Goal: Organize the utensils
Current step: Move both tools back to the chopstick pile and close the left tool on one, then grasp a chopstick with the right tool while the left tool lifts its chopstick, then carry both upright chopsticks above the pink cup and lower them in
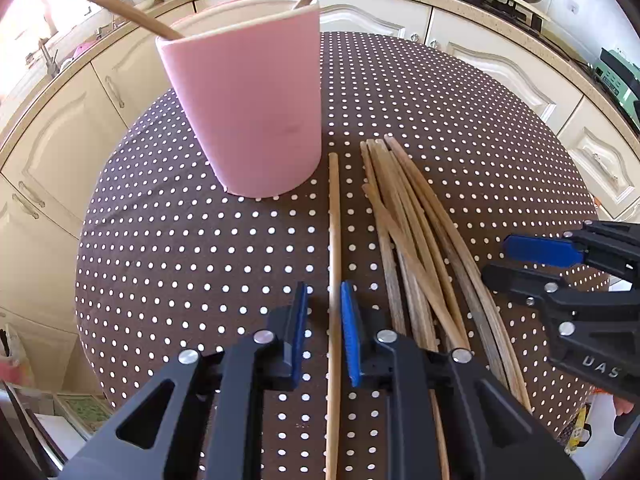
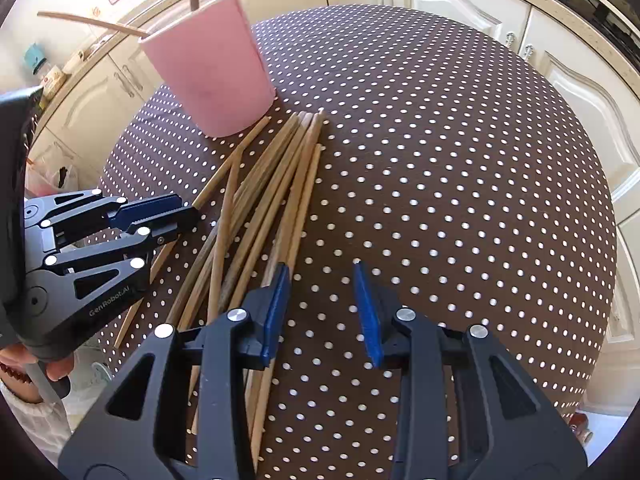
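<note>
Single chopstick point(image 1: 334, 240) lay alone on desk point(image 1: 460, 120) between pink cup point(image 1: 252, 120) and pile point(image 1: 416, 248) | your left gripper point(image 1: 324, 312) straddled it, narrowed, pads not clearly touching | your right gripper point(image 2: 322, 304) hung part-open, empty, beside the pile | risk: stick rolling from a shallow pinch; pile crowding the right pad.

Right gripper point(image 2: 322, 312) low over a round table point(image 2: 460, 184) with a brown cloth full of white dots, blue pads apart with only cloth between them, the left pad just beside a heap of wooden sticks point(image 2: 276, 184). Pink cup point(image 2: 210, 68) standing upright past the far tips of the sticks, two sticks poking out of its top. Left gripper point(image 2: 176, 210) at the left side, pads close around one loose stick point(image 2: 234, 162).
</note>
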`<state>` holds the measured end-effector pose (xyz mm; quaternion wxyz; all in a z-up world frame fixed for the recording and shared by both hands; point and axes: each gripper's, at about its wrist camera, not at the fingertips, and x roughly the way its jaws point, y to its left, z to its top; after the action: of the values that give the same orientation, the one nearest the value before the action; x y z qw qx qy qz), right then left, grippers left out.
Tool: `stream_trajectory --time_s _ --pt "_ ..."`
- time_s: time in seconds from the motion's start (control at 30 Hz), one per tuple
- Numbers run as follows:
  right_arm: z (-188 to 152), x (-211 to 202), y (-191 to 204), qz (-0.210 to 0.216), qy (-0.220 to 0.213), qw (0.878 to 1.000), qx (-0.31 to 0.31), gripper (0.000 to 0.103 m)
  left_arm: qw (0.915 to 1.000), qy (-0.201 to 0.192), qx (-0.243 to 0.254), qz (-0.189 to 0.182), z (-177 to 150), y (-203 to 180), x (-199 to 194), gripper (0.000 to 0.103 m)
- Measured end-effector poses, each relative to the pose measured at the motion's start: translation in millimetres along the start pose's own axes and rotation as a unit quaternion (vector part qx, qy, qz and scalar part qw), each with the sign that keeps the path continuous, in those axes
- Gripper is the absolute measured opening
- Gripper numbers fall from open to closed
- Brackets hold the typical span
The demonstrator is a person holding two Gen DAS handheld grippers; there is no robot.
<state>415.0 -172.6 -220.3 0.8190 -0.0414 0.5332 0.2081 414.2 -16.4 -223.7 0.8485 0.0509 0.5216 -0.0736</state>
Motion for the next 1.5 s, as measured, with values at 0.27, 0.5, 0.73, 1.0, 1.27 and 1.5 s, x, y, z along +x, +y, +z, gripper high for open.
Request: stream_trajectory --time_s 0.27,0.5,0.73,1.0,1.27,1.5 --pt "10 9 21 -0.027 0.015 0.999 -0.015 0.032 1.0000 0.002 0.001 0.001 -1 -1 -2 0.017" --pt "19 16 40 -0.071 0.028 0.996 -0.049 0.012 1.0000 0.001 0.005 0.000 0 -5 -3 0.006" --pt "24 15 24 -0.055 0.022 0.998 -0.031 0.006 0.9998 -0.010 -0.002 -0.019 -4 -4 -6 0.006" --pt "12 -17 -7 -0.017 -0.027 0.999 0.009 0.006 0.9959 -0.072 0.001 -0.055 -12 -1 -43 0.006" --pt "13 -76 -22 0.035 -0.142 0.988 0.041 0.006 0.9811 -0.167 -0.006 -0.098 -16 7 -98 0.006" --pt "7 -142 -19 0.083 -0.293 0.951 0.050 0.006 0.9502 -0.289 -0.026 -0.114 -12 7 -153 0.006"
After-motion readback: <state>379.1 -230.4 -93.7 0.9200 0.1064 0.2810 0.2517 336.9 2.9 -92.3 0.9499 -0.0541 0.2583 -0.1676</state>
